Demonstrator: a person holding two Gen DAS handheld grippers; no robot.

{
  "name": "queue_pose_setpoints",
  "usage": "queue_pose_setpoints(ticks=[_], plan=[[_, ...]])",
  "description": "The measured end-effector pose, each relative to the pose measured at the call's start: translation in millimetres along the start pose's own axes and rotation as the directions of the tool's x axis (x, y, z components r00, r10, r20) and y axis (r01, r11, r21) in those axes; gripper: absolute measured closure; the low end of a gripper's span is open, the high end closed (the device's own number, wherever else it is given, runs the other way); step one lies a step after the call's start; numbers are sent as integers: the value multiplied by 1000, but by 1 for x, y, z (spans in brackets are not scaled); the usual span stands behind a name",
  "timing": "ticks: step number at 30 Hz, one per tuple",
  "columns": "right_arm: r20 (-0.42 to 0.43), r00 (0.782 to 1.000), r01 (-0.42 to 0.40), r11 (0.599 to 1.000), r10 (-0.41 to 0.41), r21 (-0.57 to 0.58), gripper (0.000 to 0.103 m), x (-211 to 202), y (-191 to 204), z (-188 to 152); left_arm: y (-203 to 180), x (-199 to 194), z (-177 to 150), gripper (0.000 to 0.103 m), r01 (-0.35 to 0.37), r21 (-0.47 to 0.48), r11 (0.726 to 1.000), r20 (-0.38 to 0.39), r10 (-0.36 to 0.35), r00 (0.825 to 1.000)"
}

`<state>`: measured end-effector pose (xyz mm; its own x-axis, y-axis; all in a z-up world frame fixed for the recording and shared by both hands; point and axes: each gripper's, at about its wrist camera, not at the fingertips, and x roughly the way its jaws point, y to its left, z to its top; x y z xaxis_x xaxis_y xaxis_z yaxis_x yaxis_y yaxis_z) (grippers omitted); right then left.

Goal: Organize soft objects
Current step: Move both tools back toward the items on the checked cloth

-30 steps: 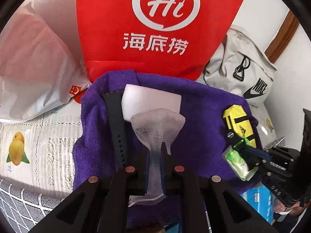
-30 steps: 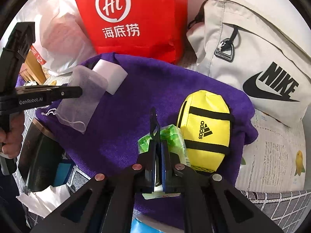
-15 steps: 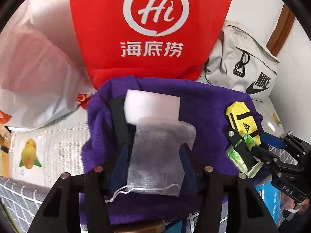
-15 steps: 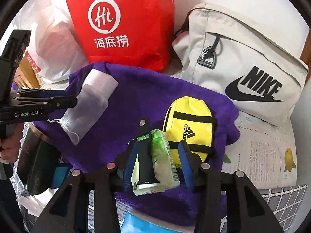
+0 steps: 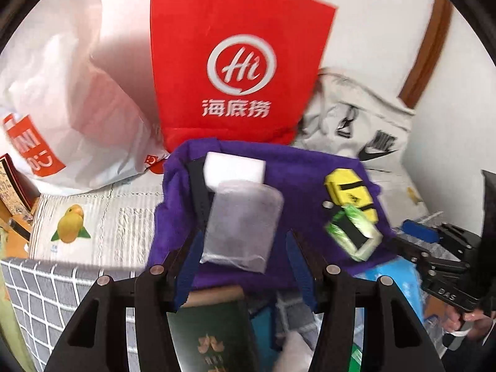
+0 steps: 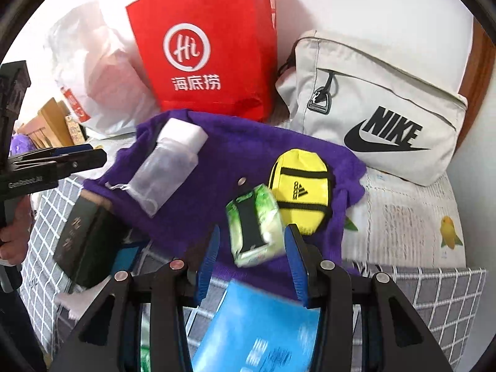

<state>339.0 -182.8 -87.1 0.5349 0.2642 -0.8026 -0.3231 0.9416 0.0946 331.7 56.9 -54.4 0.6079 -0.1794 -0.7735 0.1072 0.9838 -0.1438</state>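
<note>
Both of our grippers, left (image 5: 241, 266) and right (image 6: 251, 260), stand released over the purple towel (image 6: 223, 161), where the limp mesh pouch (image 5: 241, 220) lies far-left and the squashy tissue pack (image 6: 254, 229) near-right, each light enough to pinch mid-body.

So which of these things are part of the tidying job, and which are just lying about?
Job:
purple towel
white mesh pouch
white sponge block
green tissue pack
yellow Adidas pouch
black strap

Lying about:
red Haidilao bag
white plastic bag
grey Nike bag
dark box
blue packet
</note>
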Motion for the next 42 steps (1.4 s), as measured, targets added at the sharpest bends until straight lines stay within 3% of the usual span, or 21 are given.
queue_pose_setpoints(ticks=[4, 13, 20, 30, 34, 42], plan=[[10, 1000, -15, 1000, 15, -1, 59, -24, 7, -17, -11, -27, -20, 50, 1, 7, 1000, 38, -2, 999], [20, 998, -59, 998, 59, -14, 59, -64, 29, -65, -19, -51, -84, 50, -15, -10, 1000, -12, 15, 1000], [6, 998, -68, 997, 68, -28, 59, -76, 39, -91, -46, -63, -115, 50, 35, 38, 999, -19, -34, 999], [-2, 999, -35, 999, 35, 28, 59, -87, 13, -119, -93, -23, -134, 48, 1, 196, 981, -77, 14, 997], [-25, 999, -26, 998, 28, 55, 59, -83, 3, -131, -88, -5, -155, 48, 13, 189, 982, -131, 12, 991], [-50, 998, 25, 999, -24, 33, 59, -79, 1, -136, -69, -3, -172, 49, 25, 118, 993, -124, -10, 992]])
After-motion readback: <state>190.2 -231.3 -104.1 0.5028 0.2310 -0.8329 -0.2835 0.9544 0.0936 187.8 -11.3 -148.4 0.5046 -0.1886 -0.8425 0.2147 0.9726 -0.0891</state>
